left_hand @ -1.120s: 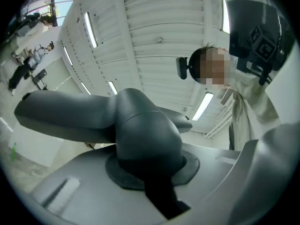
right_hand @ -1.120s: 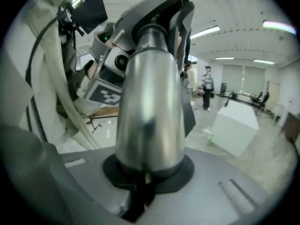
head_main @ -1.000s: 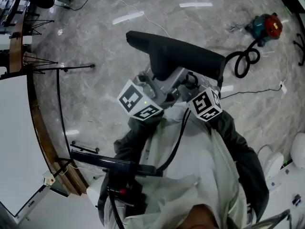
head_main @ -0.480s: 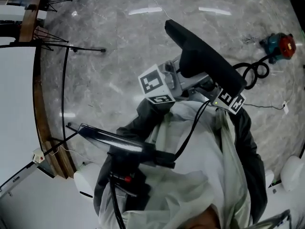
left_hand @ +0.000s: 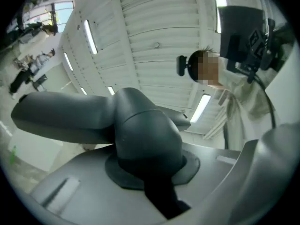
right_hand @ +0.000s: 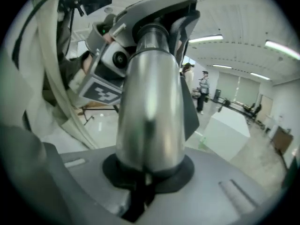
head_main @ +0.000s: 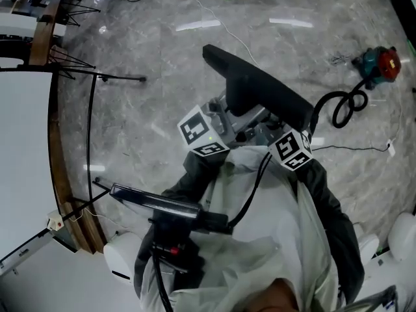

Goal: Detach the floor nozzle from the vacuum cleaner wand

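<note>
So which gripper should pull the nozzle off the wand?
Left gripper: its jaws clamp the floor nozzle by its neck, while the right gripper holds the silver wand.

The left gripper (left_hand: 159,182) has its jaws closed on the rounded neck of the dark grey floor nozzle (left_hand: 140,130). The neck sits against a round black pad (left_hand: 190,165) on the pale grey jaw face. The nozzle's flat head reaches out to the left. Behind it runs a white ribbed ceiling (left_hand: 154,27) with long light strips (left_hand: 91,36). At upper right a person (left_hand: 243,97) in a pale garment leans in, and a black cable (left_hand: 268,104) hangs down from a dark boxy shape (left_hand: 241,32). Far off at the left edge are small figures (left_hand: 44,55), too small to make out.
</note>
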{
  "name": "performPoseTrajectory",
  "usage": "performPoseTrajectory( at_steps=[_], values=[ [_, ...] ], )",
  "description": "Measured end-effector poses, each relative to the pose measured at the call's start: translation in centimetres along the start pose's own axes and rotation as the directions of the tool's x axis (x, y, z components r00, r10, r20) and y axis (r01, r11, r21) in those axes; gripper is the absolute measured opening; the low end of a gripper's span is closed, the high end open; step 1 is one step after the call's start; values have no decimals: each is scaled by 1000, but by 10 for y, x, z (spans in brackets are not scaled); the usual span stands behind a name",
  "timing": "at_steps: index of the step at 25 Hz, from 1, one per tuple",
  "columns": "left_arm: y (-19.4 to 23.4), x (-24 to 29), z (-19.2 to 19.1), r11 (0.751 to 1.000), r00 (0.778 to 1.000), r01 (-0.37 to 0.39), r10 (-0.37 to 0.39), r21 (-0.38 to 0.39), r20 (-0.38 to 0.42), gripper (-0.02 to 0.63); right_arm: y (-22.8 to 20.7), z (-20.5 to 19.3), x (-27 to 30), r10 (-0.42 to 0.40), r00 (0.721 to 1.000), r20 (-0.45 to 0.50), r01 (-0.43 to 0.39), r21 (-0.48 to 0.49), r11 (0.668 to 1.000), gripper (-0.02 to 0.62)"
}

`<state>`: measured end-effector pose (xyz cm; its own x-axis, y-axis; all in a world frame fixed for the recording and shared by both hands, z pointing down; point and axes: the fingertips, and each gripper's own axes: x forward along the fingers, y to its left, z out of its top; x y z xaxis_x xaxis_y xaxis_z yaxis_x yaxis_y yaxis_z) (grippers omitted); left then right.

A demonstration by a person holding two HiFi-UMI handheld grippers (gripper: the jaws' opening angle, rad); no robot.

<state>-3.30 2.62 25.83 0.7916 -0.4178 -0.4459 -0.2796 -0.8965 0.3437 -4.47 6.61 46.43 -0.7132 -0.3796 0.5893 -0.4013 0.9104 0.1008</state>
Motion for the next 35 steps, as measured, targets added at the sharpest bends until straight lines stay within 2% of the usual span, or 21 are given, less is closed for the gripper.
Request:
performPoseTrajectory(
  at_steps=[1,3,5,6,8,10,11,13,14,16,18,20,22,24,26,27,29,31,33,35],
  values=[
    [-12,-1,2,997,997,82,-82,14,6,74,10,-1,-2,99,995,10,-99,-5,995,40],
    [-31,0,3,978,979,204,-204,33,12,74,27,-3,-11,302,953,20,-302,-1,953,40],
    [-32,6,-2,977,977,213,-214,15,15,74,33,-4,-19,416,909,24,-416,20,909,41],
    [-27,9,-4,983,983,183,-183,-3,16,74,32,-5,-21,422,906,26,-423,35,905,41],
    [-15,13,-8,993,993,116,-115,-30,13,71,24,-6,-19,337,941,30,-339,63,939,40],
    [-8,15,-10,998,999,54,-54,-38,-6,67,11,-6,-14,169,985,27,-171,81,982,40],
    [-4,16,-11,999,1000,10,-11,-39,-20,67,4,-7,-12,66,998,19,-67,89,994,40],
    [8,17,-13,995,995,-91,89,-45,-45,67,-12,-12,-10,-127,992,-12,128,99,987,40],
    [12,17,-14,991,991,-123,121,-49,-51,67,-17,-13,-11,-187,982,-26,189,95,977,40],
    [11,17,-14,993,993,-110,108,-46,-48,69,-19,-11,-12,-213,976,-32,215,74,974,40],
    [-1,19,-12,1000,999,-17,16,-24,-37,72,-14,-9,-13,-140,990,-4,140,51,989,41],
    [-19,22,-13,993,992,120,-120,6,-30,74,-5,-11,-16,0,1000,25,-1,35,999,41],
    [-38,23,-16,965,964,263,-262,20,-38,74,7,-15,-20,156,987,29,-157,36,987,42],
    [-44,22,-22,945,944,327,-327,2,-55,77,17,-17,-22,282,959,22,-283,48,958,45],
    [-32,21,-23,962,961,273,-274,-29,-41,77,21,-18,-22,338,941,16,-338,69,939,46],
    [-23,20,-23,975,975,219,-221,-43,-32,77,20,-19,-20,324,946,16,-325,81,942,46],
    [-8,20,-24,991,992,122,-124,-57,-33,71,11,-19,-14,209,978,20,-210,103,972,44],
    [4,19,-26,998,998,26,-29,-57,-57,71,-2,-20,-7,43,999,13,-44,120,992,43],
    [19,17,-29,994,993,-88,83,-62,-86,71,-12,-24,-2,-96,995,-19,97,130,987,41],
    [31,12,-30,980,979,-183,174,-79,-106,71,-15,-24,2,-164,985,-45,169,128,977,41]
  ],
)
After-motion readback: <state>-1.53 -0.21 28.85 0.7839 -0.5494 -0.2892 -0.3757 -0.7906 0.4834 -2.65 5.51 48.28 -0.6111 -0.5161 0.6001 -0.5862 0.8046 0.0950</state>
